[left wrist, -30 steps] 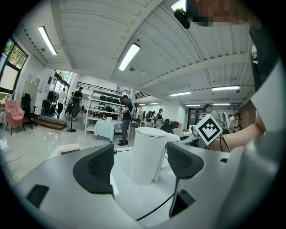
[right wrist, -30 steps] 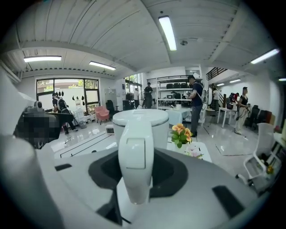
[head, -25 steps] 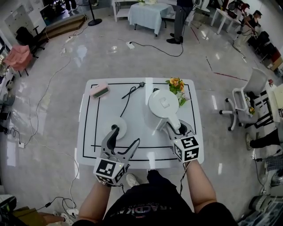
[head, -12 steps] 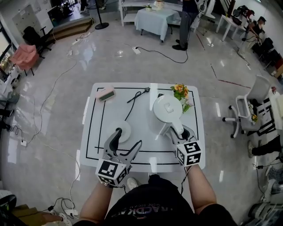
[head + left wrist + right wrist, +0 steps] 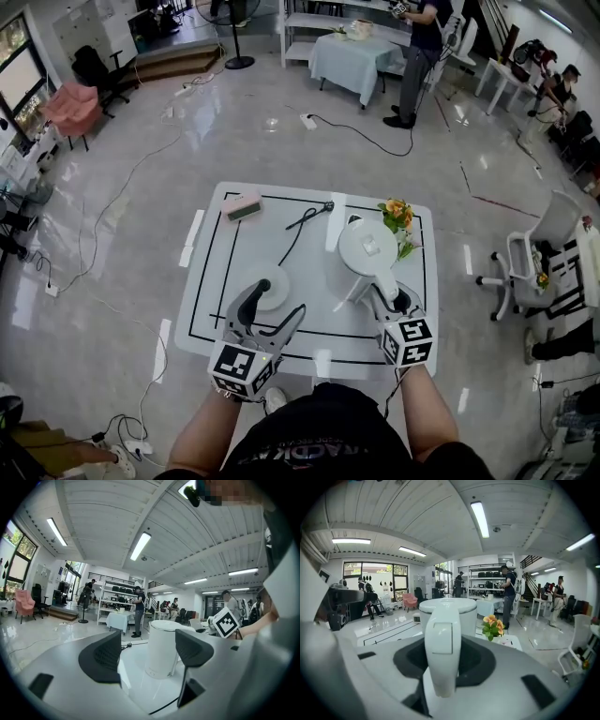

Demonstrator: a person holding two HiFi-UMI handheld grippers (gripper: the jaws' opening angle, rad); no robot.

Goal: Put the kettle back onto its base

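The right claw point(image 5: 392, 298) is clamped on the handle point(image 5: 443, 653) of the kettle point(image 5: 367, 247), which stands on the desk point(image 5: 211, 300), well to the right of its base point(image 5: 272, 278). The left claw point(image 5: 276, 296) is spread apart, holding nothing. The kettle might swing or tip when lifted (only the handle is held) and miss the base. The head view shows the base; the right gripper view does not.

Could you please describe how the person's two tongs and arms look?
The left tongs and right tongs are grey, each with two curved jaws and dark pads. Each carries a white cube with black square markers. A thin black cable runs beside the right forearm. The forearms have no sleeves; the top is black.
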